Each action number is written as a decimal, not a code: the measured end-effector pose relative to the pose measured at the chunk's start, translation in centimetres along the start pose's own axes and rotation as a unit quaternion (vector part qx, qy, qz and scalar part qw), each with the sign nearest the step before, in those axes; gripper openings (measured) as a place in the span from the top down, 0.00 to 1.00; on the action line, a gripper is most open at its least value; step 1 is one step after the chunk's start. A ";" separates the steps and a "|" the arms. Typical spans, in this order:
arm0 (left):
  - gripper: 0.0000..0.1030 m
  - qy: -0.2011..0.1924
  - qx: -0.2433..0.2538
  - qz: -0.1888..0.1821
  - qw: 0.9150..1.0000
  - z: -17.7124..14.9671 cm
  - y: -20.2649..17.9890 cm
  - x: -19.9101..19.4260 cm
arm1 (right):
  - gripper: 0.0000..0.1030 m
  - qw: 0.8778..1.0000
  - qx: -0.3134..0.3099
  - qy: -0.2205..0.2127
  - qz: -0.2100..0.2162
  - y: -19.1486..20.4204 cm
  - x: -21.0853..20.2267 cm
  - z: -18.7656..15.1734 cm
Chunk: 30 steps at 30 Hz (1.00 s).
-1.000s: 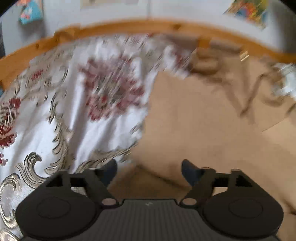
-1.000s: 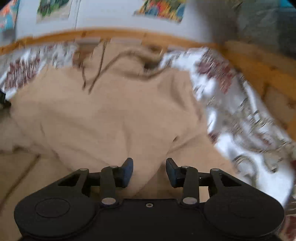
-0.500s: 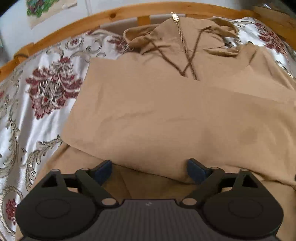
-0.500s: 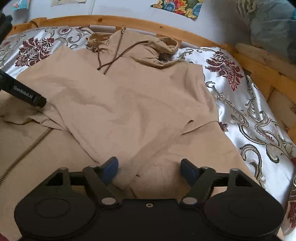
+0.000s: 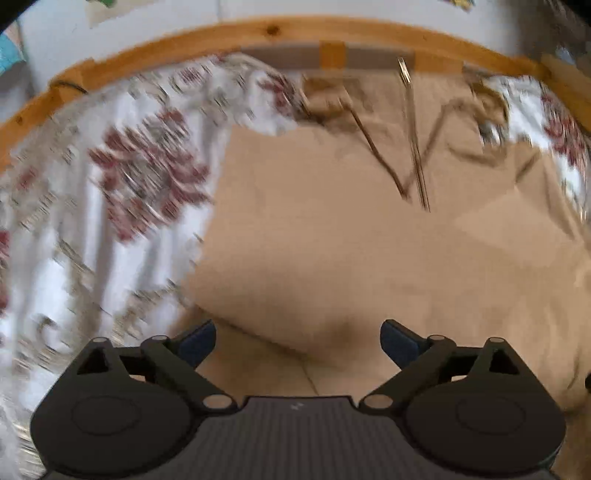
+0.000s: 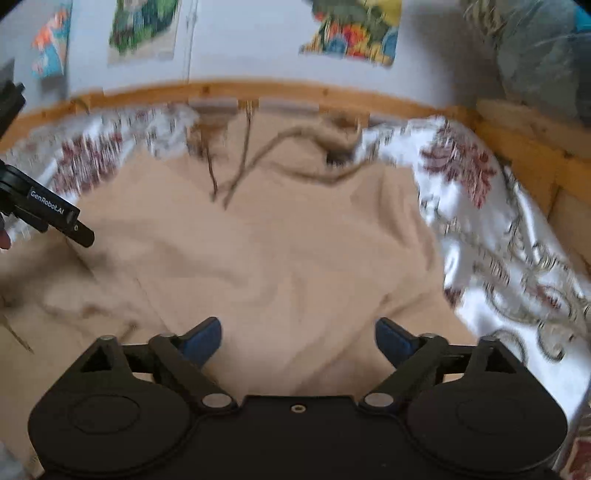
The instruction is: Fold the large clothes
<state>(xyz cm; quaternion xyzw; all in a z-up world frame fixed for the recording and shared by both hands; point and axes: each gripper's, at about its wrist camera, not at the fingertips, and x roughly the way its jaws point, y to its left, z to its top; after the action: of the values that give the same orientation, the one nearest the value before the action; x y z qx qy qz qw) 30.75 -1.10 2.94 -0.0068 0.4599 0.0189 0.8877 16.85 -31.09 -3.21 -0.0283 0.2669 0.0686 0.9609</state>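
tan hoodie (image 5: pixel 332 258) spread flat across floral bedspread (image 5: pixel 110 203), sleeves folded in. left gripper (image 5: pixel 298 341) and right gripper (image 6: pixel 298 339) both opening, spread wide above fabric, pinching nothing.

Soft, even daylight on my feeds; both views smear with motion blur, and the fisheye bends the bed frame (image 5: pixel 258 35) at the edges.

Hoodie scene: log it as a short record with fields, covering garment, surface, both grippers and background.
garment: tan hoodie, spread flat, sleeves folded across the body, hood toward the headboard
zipper: runs down from the neck
surface: floral bedspread
left gripper: opening, nothing between the pads
right gripper: opening, nothing between the pads
background: wooden bed frame, posters on wall
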 end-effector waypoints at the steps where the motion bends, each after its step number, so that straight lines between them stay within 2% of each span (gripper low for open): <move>1: 0.02 -0.003 -0.006 0.006 1.000 1.0 0.7 -1.1 | 0.03 1.000 0.007 -0.012 0.001 -0.2 -0.6 0.3; 6: 0.01 0.012 -0.006 0.042 0.999 7.1 3.5 -6.1 | 0.01 0.999 0.016 -0.041 -0.007 -0.9 -1.6 1.7; 9: 0.01 -0.010 0.006 0.056 0.998 10.6 3.8 -7.3 | 0.01 0.998 0.017 -0.050 -0.016 -1.3 -1.6 2.2; 11: 0.01 -0.033 0.012 0.051 0.998 12.4 3.5 -6.5 | 0.01 0.998 0.028 -0.058 -0.017 -1.9 -1.8 2.4; 14: 0.01 -0.058 0.023 0.030 0.998 14.5 3.1 -3.0 | 0.01 0.997 0.030 -0.066 -0.033 -3.0 -2.3 2.6; 18: 0.01 -0.061 0.006 0.023 0.998 15.3 3.8 1.6 | 0.03 0.995 0.032 -0.081 -0.051 -4.7 -1.0 3.5; 20: 0.01 -0.058 -0.006 0.002 0.998 16.2 4.3 4.0 | 0.04 0.994 0.053 -0.086 -0.047 -5.7 0.8 4.8; 22: 0.01 -0.049 -0.009 -0.018 0.999 17.4 3.9 6.3 | 0.04 0.995 0.057 -0.081 -0.026 -6.5 3.7 7.5; 24: 0.01 -0.062 -0.013 -0.034 0.997 19.1 3.2 8.2 | 0.06 0.998 0.047 -0.041 0.006 -7.1 8.1 11.6; 25: 0.01 -0.078 -0.015 -0.037 0.996 20.1 2.6 9.1 | 0.09 0.998 0.051 -0.028 0.009 -7.6 10.1 13.6; 27: 0.01 -0.102 -0.014 -0.035 0.994 21.7 1.6 11.1 | 0.09 0.997 0.066 -0.029 0.022 -8.5 13.5 17.0; 30: 0.04 -0.106 0.000 -0.014 0.994 23.2 0.4 14.3 | 0.16 0.996 0.084 -0.030 0.004 -9.5 18.7 21.0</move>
<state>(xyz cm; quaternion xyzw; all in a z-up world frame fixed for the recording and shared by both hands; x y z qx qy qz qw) 57.95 0.35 4.63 -0.0112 0.3627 0.0073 0.9318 44.84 -36.41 5.25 0.0555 0.2430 0.0503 0.9671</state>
